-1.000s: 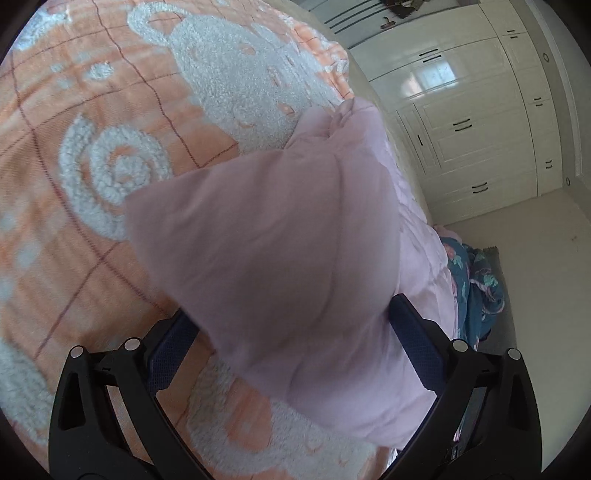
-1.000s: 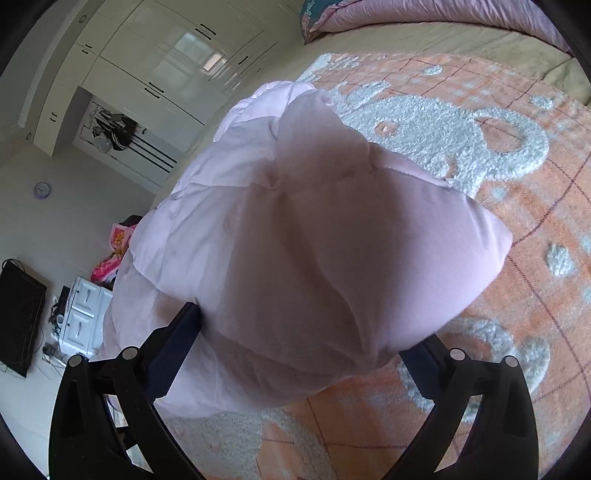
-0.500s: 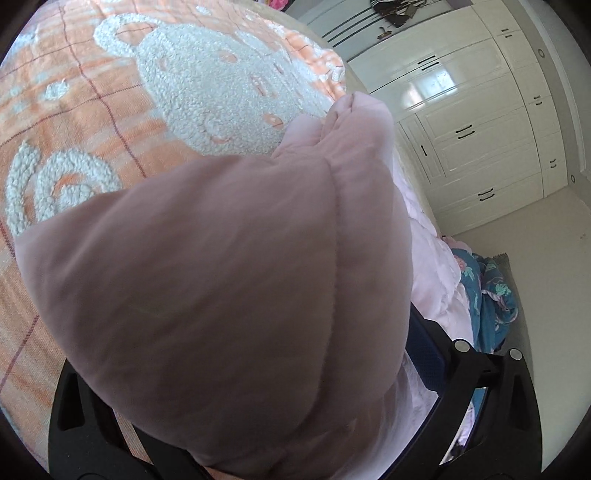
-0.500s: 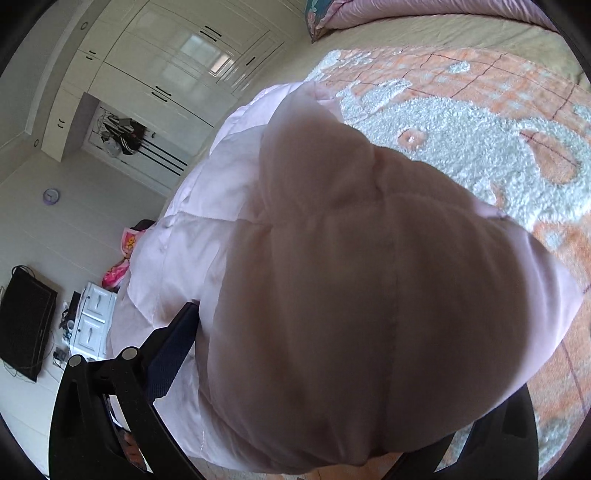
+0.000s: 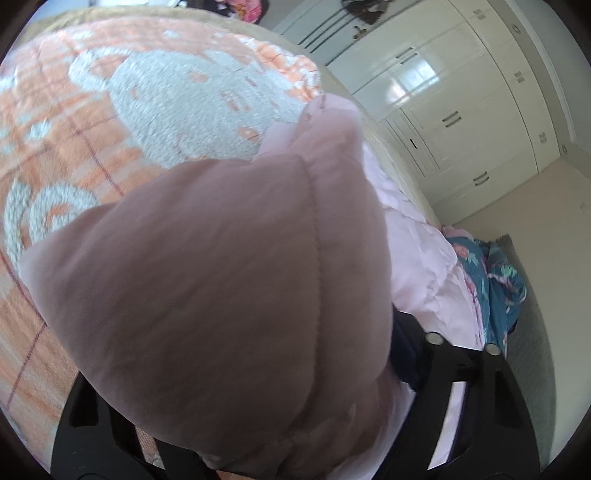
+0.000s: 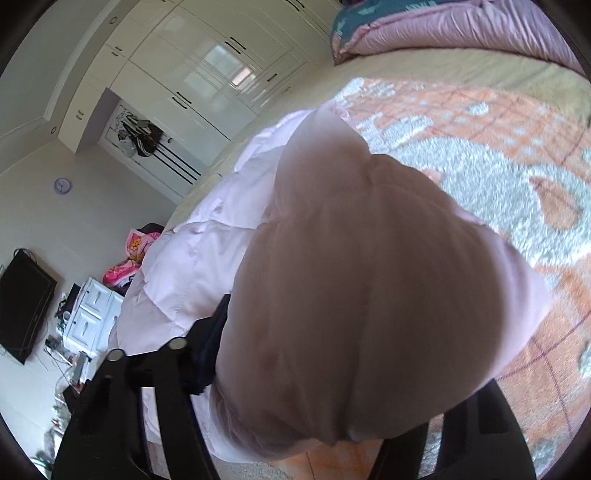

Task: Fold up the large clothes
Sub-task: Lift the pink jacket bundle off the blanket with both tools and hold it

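The bed [image 6: 424, 70] is carrying an orange bear-patterned blanket [image 5: 177, 96]; a pink padded coat [image 6: 207, 236] is lying across the blanket; a quilt [image 6: 461, 33] is sitting farther back.

We count one pink quilted coat [image 5: 221, 295], one orange bear-print blanket [image 5: 110, 110] in the upper left of the frame, two grippers: left gripper [image 5: 258, 424], right gripper [image 6: 314, 413]. One wall clock [image 6: 62, 185], one black television [image 6: 22, 302], one white drawer unit [image 6: 92, 314].

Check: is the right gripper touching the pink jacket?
Touching. The right wrist view shows the pink jacket bunched between the right gripper fingers, pressed against the left finger.
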Motion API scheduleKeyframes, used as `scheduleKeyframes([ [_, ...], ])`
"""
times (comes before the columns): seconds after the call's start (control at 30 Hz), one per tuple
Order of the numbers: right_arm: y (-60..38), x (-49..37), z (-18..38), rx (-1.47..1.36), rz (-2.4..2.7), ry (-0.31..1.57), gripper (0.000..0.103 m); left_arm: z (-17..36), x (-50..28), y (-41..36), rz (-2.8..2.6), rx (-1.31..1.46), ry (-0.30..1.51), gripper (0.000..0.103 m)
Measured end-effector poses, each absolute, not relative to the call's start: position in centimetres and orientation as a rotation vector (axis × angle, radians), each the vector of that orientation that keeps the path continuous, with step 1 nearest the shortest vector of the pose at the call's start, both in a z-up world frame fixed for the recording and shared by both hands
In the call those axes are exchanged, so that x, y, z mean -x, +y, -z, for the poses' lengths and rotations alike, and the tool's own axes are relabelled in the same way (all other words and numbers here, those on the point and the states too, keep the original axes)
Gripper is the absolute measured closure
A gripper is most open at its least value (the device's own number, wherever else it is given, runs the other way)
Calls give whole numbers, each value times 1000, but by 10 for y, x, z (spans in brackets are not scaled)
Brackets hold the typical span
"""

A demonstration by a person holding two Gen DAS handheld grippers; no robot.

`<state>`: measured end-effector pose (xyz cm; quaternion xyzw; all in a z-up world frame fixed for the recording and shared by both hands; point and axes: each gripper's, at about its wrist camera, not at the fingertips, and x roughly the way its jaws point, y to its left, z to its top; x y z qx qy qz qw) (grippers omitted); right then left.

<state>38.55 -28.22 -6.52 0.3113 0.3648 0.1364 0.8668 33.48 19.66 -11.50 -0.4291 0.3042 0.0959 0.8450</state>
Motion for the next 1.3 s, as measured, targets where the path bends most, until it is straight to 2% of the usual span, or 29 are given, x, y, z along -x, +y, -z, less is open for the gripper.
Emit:
scheduleKeyframes([
  [0.3,-260,-379,42,-449,-288,699,65,90,-339,186,-184,770,633,62],
  [0.37,-255,-375,36,-398,-289,682,67,82,-338,182,-181,725,626,64],
  [0.87,-216,-313,-25,-116,-341,548,71,25,-305,147,-187,460,589,70],
  [1.3,-220,-256,-50,-89,-372,558,72,2,-243,142,-162,425,601,71],
])
